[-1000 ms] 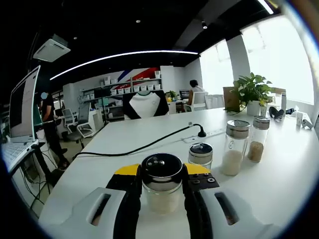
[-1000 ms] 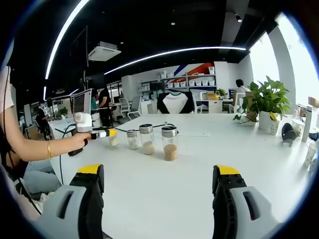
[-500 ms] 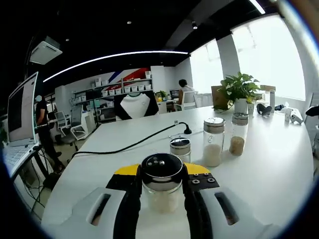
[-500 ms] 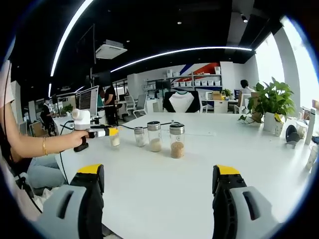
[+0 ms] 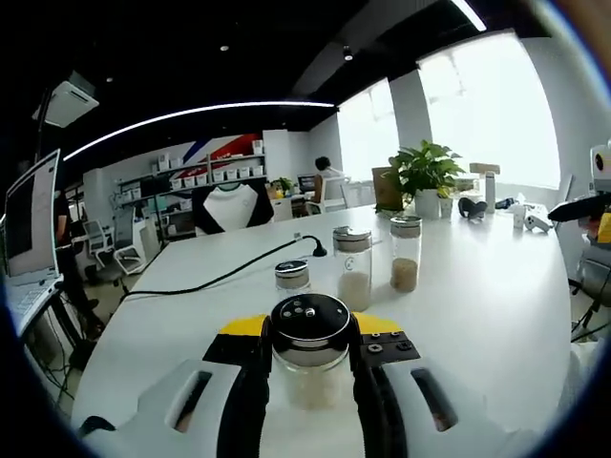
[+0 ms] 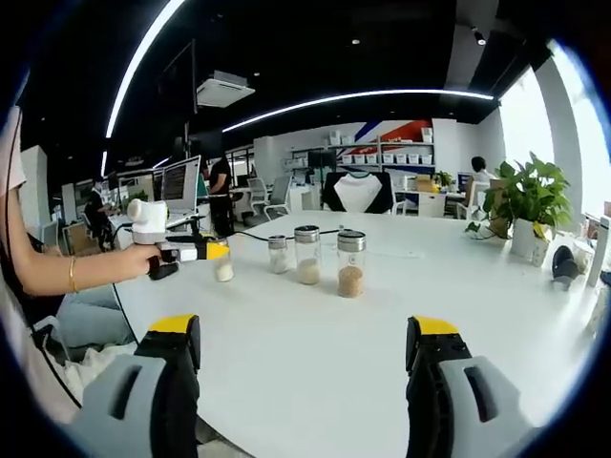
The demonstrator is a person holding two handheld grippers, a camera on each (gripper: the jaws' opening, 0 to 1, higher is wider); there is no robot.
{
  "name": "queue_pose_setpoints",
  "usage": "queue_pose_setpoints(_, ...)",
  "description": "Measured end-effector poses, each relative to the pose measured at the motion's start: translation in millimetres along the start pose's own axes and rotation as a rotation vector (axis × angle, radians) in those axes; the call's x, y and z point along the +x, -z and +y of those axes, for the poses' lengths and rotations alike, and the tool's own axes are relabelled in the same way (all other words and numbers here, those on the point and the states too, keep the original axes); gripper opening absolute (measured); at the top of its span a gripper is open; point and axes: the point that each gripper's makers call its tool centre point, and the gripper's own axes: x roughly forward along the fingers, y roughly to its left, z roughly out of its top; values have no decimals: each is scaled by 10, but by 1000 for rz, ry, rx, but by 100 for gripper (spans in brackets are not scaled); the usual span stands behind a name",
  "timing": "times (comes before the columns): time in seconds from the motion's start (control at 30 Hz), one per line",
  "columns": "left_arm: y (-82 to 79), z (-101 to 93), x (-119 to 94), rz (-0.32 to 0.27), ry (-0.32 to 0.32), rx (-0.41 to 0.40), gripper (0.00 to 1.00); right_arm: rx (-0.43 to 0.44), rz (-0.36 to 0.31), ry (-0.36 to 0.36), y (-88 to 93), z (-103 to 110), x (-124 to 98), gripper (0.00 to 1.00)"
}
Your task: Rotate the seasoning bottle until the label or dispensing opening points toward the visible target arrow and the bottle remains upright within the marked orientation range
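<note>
My left hand-held gripper (image 5: 309, 382) is clenched on the bottle (image 5: 309, 351) and it's been swinging round, so rotation's underway; right hand-held gripper (image 6: 301, 382) hangs released.

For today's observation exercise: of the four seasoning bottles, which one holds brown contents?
The far-end bottle, farthest from the left gripper; its three neighbours hold white contents.

A white tabletop (image 6: 315, 353) carries three lidded jars (image 6: 308, 256) in a row, a black cable (image 5: 224, 277), and a potted plant (image 5: 425, 176) toward its far edge.
</note>
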Motion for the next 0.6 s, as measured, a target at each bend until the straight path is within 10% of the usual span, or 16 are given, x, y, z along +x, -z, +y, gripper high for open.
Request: queue_pose_setpoints(0.6, -246, -746, -253, -59, 173, -2, 33, -13, -2, -49, 3, 170, 69, 89)
